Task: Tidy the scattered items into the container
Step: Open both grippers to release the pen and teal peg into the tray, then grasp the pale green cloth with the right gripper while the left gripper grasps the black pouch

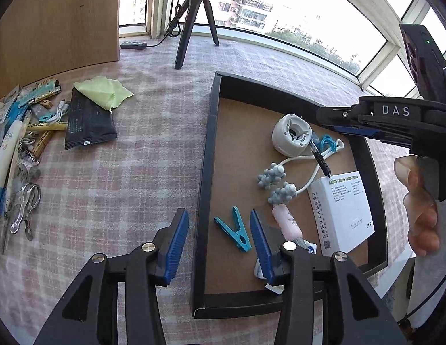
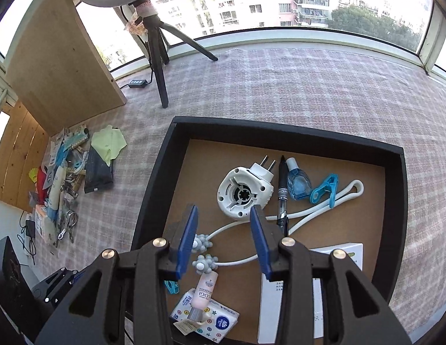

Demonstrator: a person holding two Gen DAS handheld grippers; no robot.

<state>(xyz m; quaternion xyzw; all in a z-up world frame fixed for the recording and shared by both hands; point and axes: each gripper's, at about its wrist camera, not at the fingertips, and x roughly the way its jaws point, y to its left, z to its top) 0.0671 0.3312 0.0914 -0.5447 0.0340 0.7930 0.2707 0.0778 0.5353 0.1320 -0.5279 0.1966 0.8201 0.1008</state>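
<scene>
A black tray with a brown floor [image 1: 207, 155] [image 2: 153, 178] holds a white plug-in device [image 1: 290, 139] [image 2: 243, 194], a black pen [image 2: 282, 192], a blue bottle [image 2: 298, 182], blue clips [image 1: 235, 230] [image 2: 325, 191], a white cord with grey knobs [image 1: 276, 184] [image 2: 309, 207], a pink tube [image 1: 287, 221] [image 2: 204, 289], a tissue pack [image 2: 208, 316] and a white box [image 1: 342, 210]. My left gripper [image 1: 220, 247] is open and empty over the tray's left wall. My right gripper [image 2: 224, 241] is open and empty above the tray.
Scattered items lie at the left on the checked cloth: a black packet [image 1: 89, 122] [image 2: 97, 172], a green cloth [image 1: 103, 90] [image 2: 107, 141], metal clips [image 1: 26, 207], a white tube [image 1: 5, 155]. A black tripod [image 1: 194, 23] [image 2: 158, 57] and a wooden board [image 1: 59, 20] stand behind.
</scene>
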